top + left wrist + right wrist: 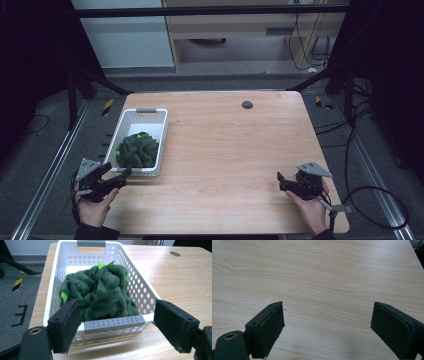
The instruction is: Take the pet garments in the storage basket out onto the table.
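L gripper (119,176), jaws spread, faces the basket (140,285) at desk's left edge to reach the green cloth (105,292); R gripper (281,181), spread too, idles near right edge.

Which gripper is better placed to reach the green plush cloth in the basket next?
Left. The left gripper is open at the white basket's near end, facing the green plush cloth. The right gripper is open over bare table, far off.

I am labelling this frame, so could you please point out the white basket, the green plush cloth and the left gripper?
white basket (113,323): left gripper view, near rim.
green plush cloth (105,293): left gripper view, middle fold.
left gripper (119,175): high view, between fingertips.
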